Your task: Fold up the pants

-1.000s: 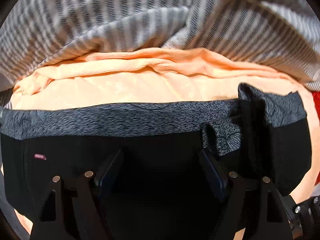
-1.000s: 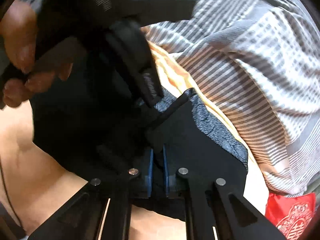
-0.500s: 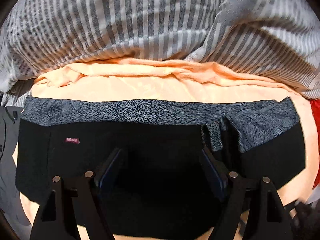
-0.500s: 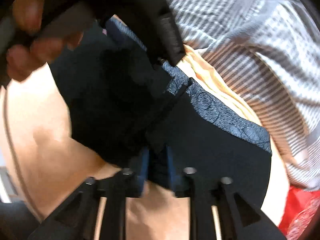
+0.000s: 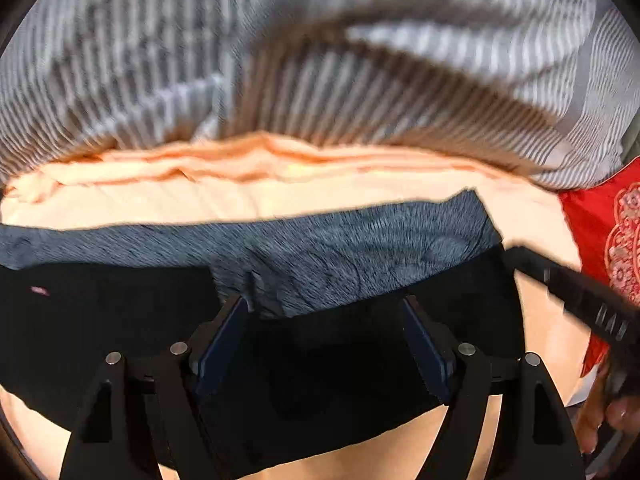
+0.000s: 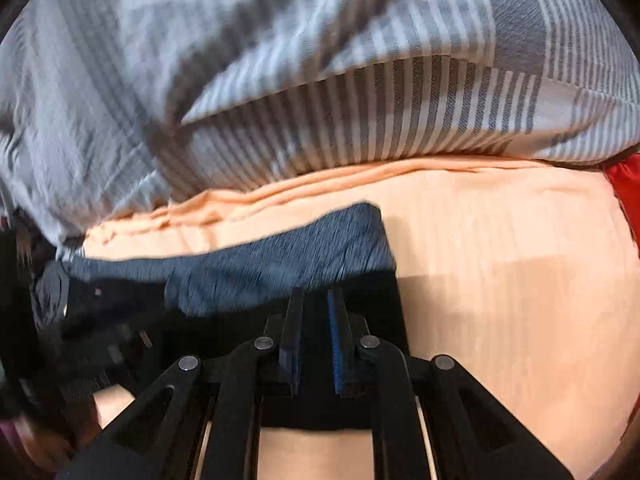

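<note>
The black pants (image 5: pixel 120 320) with a grey patterned waistband (image 5: pixel 340 248) lie folded on an orange sheet (image 5: pixel 240 200). My left gripper (image 5: pixel 324 320) is open, its fingers spread wide over the black fabric just below the waistband. In the right wrist view the pants (image 6: pixel 240 320) and waistband (image 6: pixel 280 260) lie left of centre. My right gripper (image 6: pixel 316 320) has its jaws close together, a narrow gap between the blue pads, over the pants' right edge. I cannot tell whether fabric is pinched. The right gripper also shows at the right of the left wrist view (image 5: pixel 580 292).
A grey and white striped duvet (image 5: pixel 320 60) is bunched along the far side, also in the right wrist view (image 6: pixel 360 80). A red patterned cloth (image 5: pixel 608 232) lies at the far right. The orange sheet (image 6: pixel 500 280) extends right of the pants.
The right gripper has swung round to face the duvet and now sits at the pants' right edge. The left gripper stays open over the pants, shifted slightly right.
</note>
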`<state>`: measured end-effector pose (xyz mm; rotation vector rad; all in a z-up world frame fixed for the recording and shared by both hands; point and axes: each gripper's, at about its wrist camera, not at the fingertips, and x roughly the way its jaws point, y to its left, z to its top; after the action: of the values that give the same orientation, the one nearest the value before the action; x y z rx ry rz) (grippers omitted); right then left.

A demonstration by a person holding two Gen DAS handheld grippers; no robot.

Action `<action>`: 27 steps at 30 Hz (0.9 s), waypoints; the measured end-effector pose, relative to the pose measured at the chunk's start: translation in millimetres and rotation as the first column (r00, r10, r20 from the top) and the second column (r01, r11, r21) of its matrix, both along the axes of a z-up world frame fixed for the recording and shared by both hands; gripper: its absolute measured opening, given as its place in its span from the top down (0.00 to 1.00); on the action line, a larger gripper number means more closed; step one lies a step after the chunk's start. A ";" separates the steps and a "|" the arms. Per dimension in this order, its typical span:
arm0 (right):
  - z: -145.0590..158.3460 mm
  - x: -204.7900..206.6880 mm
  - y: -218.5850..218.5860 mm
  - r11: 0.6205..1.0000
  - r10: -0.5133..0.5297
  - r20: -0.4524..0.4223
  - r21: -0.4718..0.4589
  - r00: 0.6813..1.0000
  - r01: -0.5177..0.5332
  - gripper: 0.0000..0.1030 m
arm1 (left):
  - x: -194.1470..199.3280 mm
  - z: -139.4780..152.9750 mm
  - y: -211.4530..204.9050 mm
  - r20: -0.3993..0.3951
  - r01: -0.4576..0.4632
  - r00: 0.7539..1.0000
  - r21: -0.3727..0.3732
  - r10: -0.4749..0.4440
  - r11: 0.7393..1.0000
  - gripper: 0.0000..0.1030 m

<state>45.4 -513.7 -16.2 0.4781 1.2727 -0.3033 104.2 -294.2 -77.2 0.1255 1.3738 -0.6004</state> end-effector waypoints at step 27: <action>-13.4 -23.2 58.6 0.995 0.068 -0.120 0.075 0.990 -0.060 0.84 | -6.5 -13.8 68.0 -0.080 -0.153 0.983 0.112 0.162 0.982 0.15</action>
<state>22.2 -455.1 -29.6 0.4845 1.4189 -0.2364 97.8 -226.3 -91.0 0.0745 1.4872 -0.4048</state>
